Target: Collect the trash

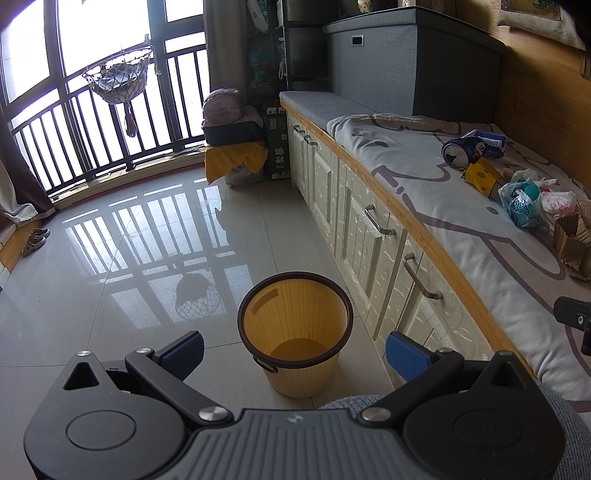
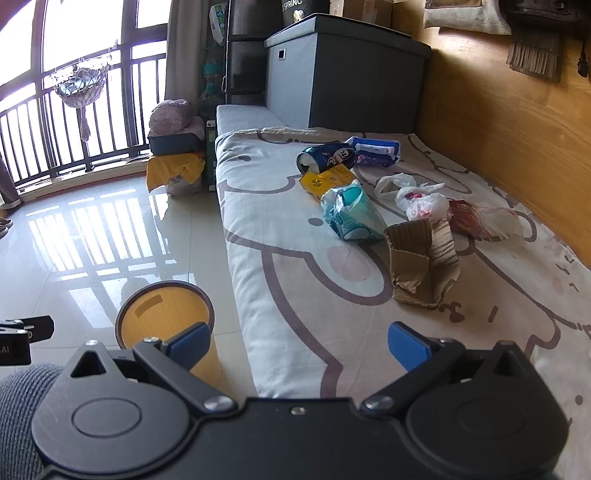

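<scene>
Right wrist view: right gripper (image 2: pixel 297 341) jaws wide apart, empty, aimed at the bed. Left gripper (image 1: pixel 295 350) likewise spread and empty, over the bin (image 1: pixel 295 332), which stands on the floor beside the bed, handy for drops. Farther off: cardboard (image 2: pixel 421 262), bags (image 2: pixel 421 201), can (image 2: pixel 325 157) lie uncollected on the blanket (image 2: pixel 280 236).

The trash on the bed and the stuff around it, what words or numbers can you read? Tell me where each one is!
"SPRING" on the dark container atop the grey storage box.
"LAI" on the black part at the right wrist view's left edge; cut off there.
White characters on the blue can: too blurred to read.
Print on the wipes pack, yellow box, teal packet and green carton: too small to read.
</scene>
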A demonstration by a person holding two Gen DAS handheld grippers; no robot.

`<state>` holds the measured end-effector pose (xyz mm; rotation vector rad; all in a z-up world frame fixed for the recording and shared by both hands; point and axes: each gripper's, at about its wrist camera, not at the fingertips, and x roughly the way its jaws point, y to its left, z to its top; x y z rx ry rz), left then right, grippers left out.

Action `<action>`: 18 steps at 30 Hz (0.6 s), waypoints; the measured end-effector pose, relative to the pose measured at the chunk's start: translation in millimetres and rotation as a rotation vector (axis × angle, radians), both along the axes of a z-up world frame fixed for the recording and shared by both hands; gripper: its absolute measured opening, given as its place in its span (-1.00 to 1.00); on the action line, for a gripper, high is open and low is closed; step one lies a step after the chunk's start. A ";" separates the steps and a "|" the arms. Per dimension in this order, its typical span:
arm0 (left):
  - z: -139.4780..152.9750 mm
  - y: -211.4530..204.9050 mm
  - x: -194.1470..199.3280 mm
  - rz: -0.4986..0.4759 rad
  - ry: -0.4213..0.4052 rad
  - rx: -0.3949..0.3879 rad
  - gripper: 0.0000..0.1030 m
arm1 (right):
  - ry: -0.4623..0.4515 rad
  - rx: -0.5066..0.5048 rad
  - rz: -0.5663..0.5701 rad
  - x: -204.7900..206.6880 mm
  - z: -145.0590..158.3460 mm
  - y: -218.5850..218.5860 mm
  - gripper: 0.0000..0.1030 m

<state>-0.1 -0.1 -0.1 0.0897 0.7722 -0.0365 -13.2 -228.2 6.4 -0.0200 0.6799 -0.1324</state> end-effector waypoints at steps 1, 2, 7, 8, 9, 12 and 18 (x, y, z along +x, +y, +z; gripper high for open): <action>0.0 0.0 0.0 0.000 0.000 0.000 1.00 | 0.000 -0.001 -0.001 -0.6 -0.5 -0.1 1.00; 0.0 0.0 0.0 0.000 0.000 0.000 1.00 | 0.001 -0.001 -0.001 -0.5 0.2 0.6 1.00; 0.0 0.0 0.0 0.000 0.000 0.000 1.00 | -0.002 -0.002 -0.003 -1.5 0.9 0.9 1.00; 0.0 0.0 0.1 0.000 0.000 0.000 1.00 | -0.003 -0.003 -0.004 -2.2 1.1 1.2 1.00; 0.0 0.0 0.0 0.000 0.000 0.000 1.00 | -0.004 -0.003 -0.004 -2.1 1.2 1.4 1.00; 0.0 0.0 0.0 0.000 0.000 0.000 1.00 | -0.004 -0.003 -0.004 -2.2 1.2 1.3 1.00; 6.5 8.4 3.2 0.002 -0.016 0.001 1.00 | -0.013 -0.013 -0.007 -4.4 4.4 2.5 1.00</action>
